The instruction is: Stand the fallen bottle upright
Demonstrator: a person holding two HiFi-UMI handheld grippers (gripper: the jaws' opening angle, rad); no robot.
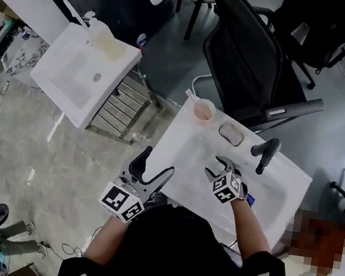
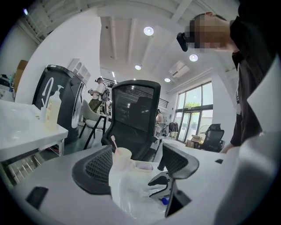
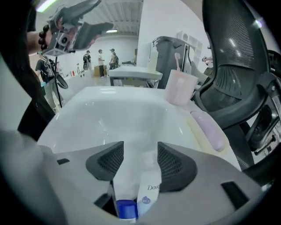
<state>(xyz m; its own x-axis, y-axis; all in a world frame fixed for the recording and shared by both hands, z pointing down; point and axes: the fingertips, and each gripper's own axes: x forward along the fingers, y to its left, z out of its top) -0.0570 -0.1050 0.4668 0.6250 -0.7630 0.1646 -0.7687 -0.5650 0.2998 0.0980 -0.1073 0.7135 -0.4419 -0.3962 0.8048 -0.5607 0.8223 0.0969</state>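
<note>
Bottle [image 3: 147,193] lying flat in sink [image 3: 101,94], near front rim; long axis running front-to-back, blue cap [image 3: 126,209] toward front. Right gripper [image 3: 140,154] nearer, jaws being held apart astride it, not pressing. Left gripper [image 1: 154,168], released, empty, being held outside sink's left rim.

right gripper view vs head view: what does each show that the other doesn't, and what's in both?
Right gripper view only: the bottle's white body and label, lying between the open right tongs; people standing in the background.
Head view only: the right tongs' marker cube and the person's right forearm.
Both: sink, cup with toothbrush, soap bar, left tongs, black chair.
</note>
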